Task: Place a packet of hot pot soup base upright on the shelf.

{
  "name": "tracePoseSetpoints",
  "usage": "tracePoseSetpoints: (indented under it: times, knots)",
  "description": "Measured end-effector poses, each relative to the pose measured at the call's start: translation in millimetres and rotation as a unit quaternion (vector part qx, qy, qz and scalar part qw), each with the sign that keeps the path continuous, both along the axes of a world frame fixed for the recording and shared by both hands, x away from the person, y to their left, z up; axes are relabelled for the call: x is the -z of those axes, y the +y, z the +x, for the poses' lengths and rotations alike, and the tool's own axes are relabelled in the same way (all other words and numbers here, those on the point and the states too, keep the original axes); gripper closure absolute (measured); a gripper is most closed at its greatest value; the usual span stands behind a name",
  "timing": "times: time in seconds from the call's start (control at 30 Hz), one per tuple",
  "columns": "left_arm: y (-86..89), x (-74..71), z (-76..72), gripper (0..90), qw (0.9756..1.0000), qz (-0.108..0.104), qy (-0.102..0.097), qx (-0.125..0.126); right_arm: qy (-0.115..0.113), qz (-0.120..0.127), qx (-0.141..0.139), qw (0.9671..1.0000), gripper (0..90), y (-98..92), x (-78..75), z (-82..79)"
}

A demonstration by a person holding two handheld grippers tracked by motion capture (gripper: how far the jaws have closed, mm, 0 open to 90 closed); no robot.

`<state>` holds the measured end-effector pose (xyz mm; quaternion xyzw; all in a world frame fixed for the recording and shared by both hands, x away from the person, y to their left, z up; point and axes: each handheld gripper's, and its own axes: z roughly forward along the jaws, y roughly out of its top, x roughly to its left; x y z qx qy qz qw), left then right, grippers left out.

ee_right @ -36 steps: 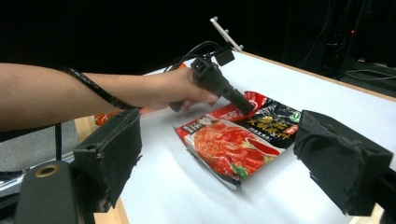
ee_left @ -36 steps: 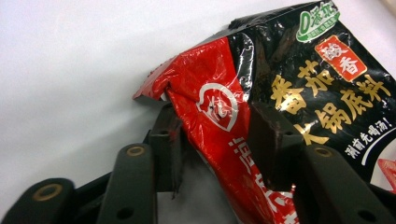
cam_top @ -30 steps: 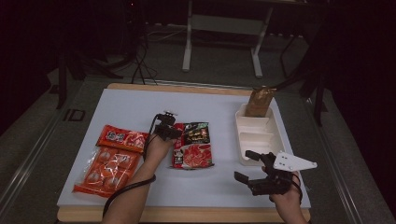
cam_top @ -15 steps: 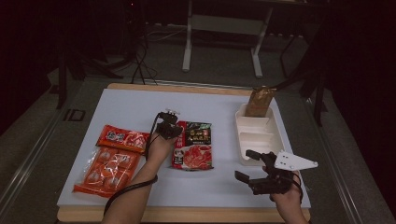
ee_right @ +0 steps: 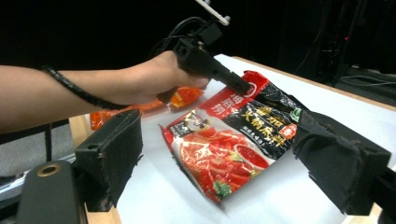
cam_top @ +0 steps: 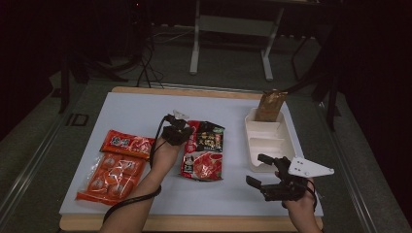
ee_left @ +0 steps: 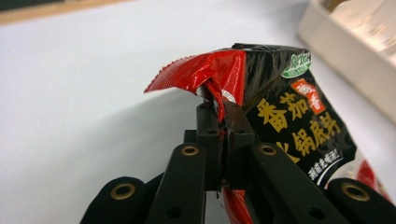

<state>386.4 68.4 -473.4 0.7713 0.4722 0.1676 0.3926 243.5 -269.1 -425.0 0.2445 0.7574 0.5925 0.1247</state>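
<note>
Left hand-held gripper [ee_left: 219, 122] pinches glossy crinkled packet [ee_left: 285, 116].

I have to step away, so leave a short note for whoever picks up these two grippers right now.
Left gripper: shut on the top left edge of the red and black sauce packet; that edge is raised off the white table, the far end lies on it.
Right gripper: open, holding nothing, near the front of the white divided tray.
Elsewhere: two orange-red packets lie at the table's left; a brown pouch stands in the tray's far end.
Done: packet gripped and starting to lift.
Left, probably: carry it to the tray, then the other two packets.
</note>
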Motion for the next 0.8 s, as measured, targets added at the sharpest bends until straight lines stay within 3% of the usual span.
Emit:
tracePoseSetpoints:
  times: [0.17,0.23,0.33,0.47,0.7,0.8]
  knots:
    - [-4.5,-9.6,-10.9,88.7,0.9991,-0.003,-0.035,0.023,-0.002,0.001,0.026,0.9997,20.2,-4.6,-1.4,0.0]
    - [-4.3,-10.7,-12.4,88.7,0.999,-0.007,-0.037,0.024,-0.003,0.0,0.029,0.9996,20.2,-5.0,-1.9,0.0]
    - [-2.0,-15.4,-17.4,88.8,0.9984,-0.032,-0.037,0.028,0.003,0.002,0.022,0.9998,20.1,-6.1,-4.0,0.8]
    - [-2.6,-19.2,-23.4,88.9,0.9977,-0.032,-0.05,0.032,-0.002,0.006,0.016,0.9999,19.5,-6.3,-4.7,1.7]
    - [-3.0,-31.3,-40.2,89.0,0.9921,-0.063,-0.093,0.056,-0.028,-0.012,0.033,0.999,18.6,-7.4,-7.8,0.4]
    - [-2.8,-37.8,-47.1,89.1,0.9897,-0.065,-0.107,0.069,-0.034,-0.015,0.044,0.9983,17.6,-9.2,-10.2,0.4]
